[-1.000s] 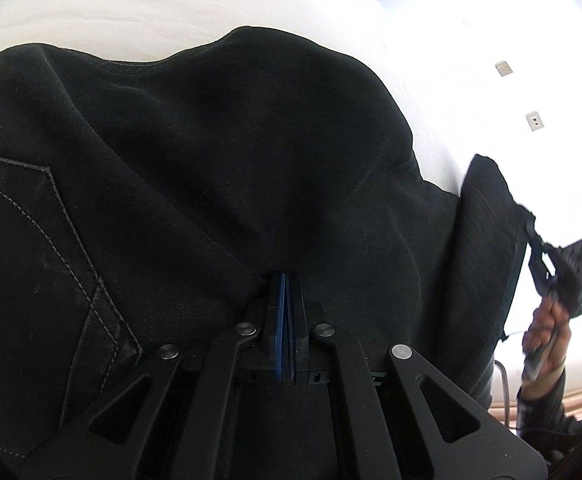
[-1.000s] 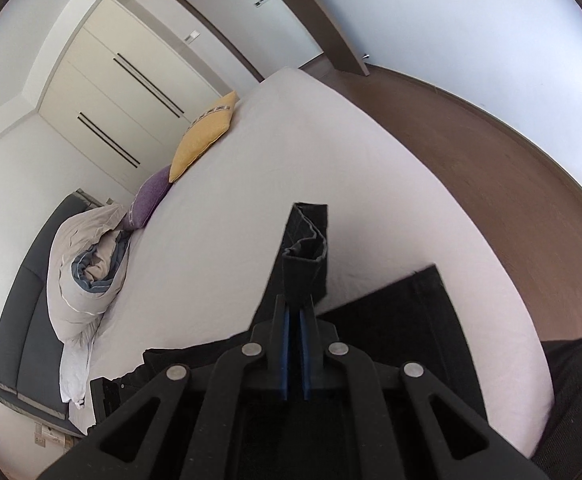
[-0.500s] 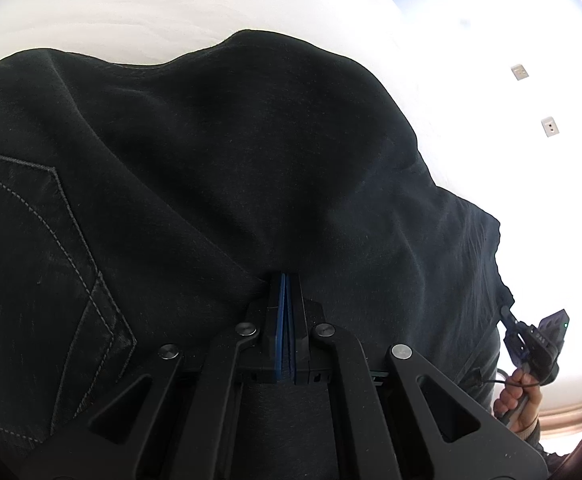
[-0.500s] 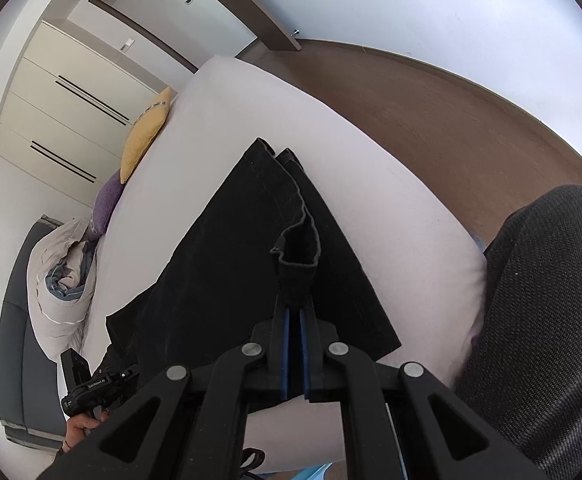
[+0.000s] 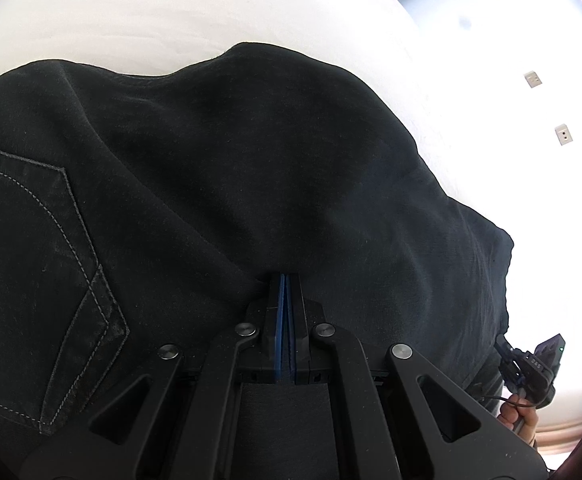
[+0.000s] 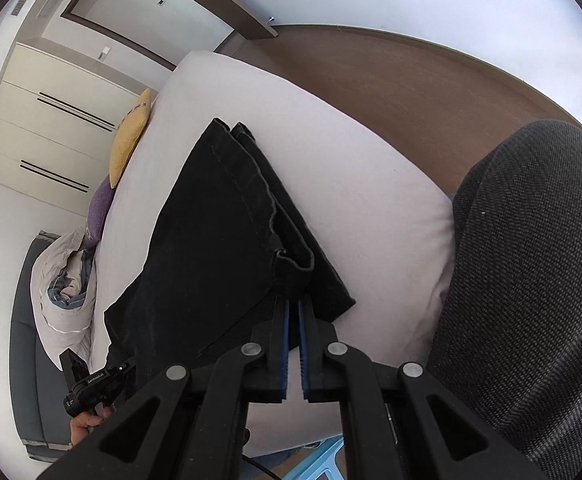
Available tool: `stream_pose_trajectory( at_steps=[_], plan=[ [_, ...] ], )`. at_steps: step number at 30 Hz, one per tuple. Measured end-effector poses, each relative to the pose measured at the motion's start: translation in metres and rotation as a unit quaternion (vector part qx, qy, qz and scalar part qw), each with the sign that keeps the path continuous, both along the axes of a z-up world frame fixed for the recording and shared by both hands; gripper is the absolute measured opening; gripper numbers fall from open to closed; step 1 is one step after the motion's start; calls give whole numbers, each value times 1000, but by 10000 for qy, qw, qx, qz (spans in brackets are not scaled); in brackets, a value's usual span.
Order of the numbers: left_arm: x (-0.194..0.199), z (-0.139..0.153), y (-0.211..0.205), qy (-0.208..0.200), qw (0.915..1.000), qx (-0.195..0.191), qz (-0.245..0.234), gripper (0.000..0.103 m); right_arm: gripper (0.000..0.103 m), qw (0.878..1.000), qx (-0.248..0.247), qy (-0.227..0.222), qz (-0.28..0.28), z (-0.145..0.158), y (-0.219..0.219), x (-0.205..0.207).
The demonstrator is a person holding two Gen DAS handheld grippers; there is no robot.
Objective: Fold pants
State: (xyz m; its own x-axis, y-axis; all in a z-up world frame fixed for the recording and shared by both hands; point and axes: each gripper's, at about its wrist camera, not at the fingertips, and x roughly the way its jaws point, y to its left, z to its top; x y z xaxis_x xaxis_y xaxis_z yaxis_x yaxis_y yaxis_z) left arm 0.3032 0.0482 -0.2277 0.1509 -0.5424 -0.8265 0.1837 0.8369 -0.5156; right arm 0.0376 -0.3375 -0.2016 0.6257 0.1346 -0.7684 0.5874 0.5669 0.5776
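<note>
Pinching the black pants [image 6: 211,216] at both ends, you have them doubled lengthwise on the white bed [image 6: 355,184]. Your left tongs [image 5: 287,280] clamp the seat; your right tongs [image 6: 293,304] clamp the hems, likely to square the edges.

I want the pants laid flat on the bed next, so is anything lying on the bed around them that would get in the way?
Nothing visible does. The pants lie on bare bed; the yellow pillow sits far off near the headboard end. Both grippers, left and right, grip the fabric.
</note>
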Motion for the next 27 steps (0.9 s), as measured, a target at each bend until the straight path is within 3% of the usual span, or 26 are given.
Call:
stream_pose_trajectory(
  at_steps=[3, 9, 12, 15, 16, 21, 27],
  plan=[
    [-1, 0, -5, -59, 10000, 78, -11, 1, 0, 9999, 32, 57, -109, 0, -3, -5],
    [-7, 0, -7, -90, 9999, 79, -12, 1, 3, 9993, 166, 191, -276, -1, -11, -23],
    [-8, -1, -5, -72, 10000, 30, 3, 1, 7, 9992, 196, -192, -279, 14, -15, -27],
    [-10, -3, -4, -68, 10000, 19, 35, 1, 17, 9943, 815, -531, -433, 11, -21, -25],
    [-10, -3, -4, -73, 10000, 22, 41, 1, 25, 9932, 933, -548, -431, 8, -20, -23],
    [-12, -3, -2, -74, 9999, 17, 71, 1, 26, 9889, 1360, -431, -410, -7, -12, -7],
    [-11, 1, 2, -84, 9999, 20, 82, 1, 37, 9821, 1702, -479, -645, -16, -16, -6]
  ],
)
